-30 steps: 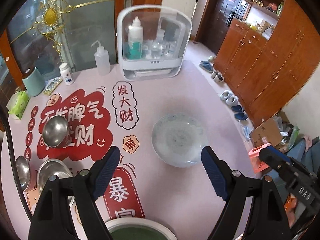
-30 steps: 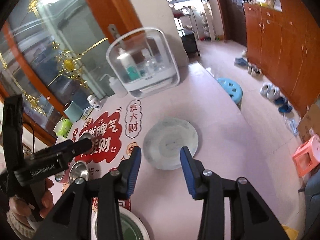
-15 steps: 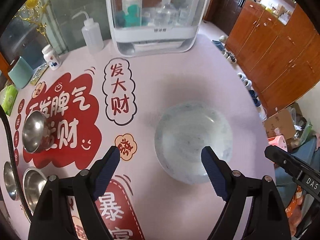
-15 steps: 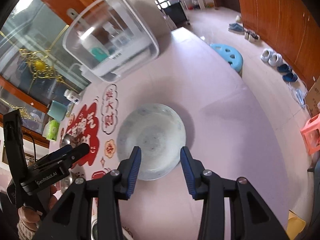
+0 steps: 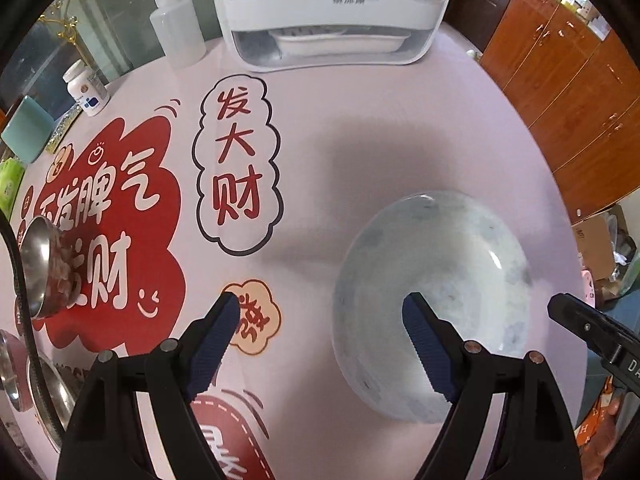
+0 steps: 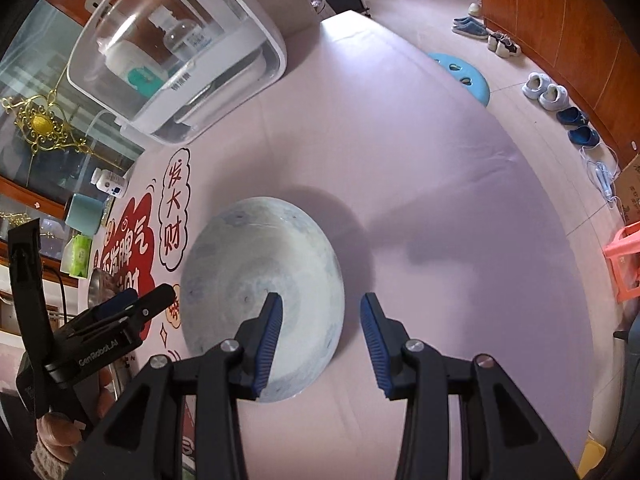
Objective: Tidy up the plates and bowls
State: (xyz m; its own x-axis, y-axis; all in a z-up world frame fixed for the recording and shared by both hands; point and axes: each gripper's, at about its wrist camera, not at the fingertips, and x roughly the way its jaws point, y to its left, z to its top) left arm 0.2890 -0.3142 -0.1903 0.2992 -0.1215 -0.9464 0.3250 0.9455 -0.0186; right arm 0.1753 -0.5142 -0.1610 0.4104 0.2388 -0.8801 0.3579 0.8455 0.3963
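I see a squeeze bottle [image 5: 178, 28] beside a white case [image 5: 332, 12], a pill bottle [image 5: 86, 88], and shoes [image 6: 546, 92] along the cabinets [image 6: 560, 20].

Bright, even daylight in both wrist views, heavy fisheye bend at the rims.

I see soft grey shadows on the pink table [image 5: 384, 120] beyond the pale bowl [image 5: 448, 264], cast toward its far edge. A small glare streak sits on the bowl's inner wall, and the clear-lidded box [image 6: 168, 48] throws reflections. Focus is sharp mid-frame; the corners go black, and straight cabinet lines curve at the edges.
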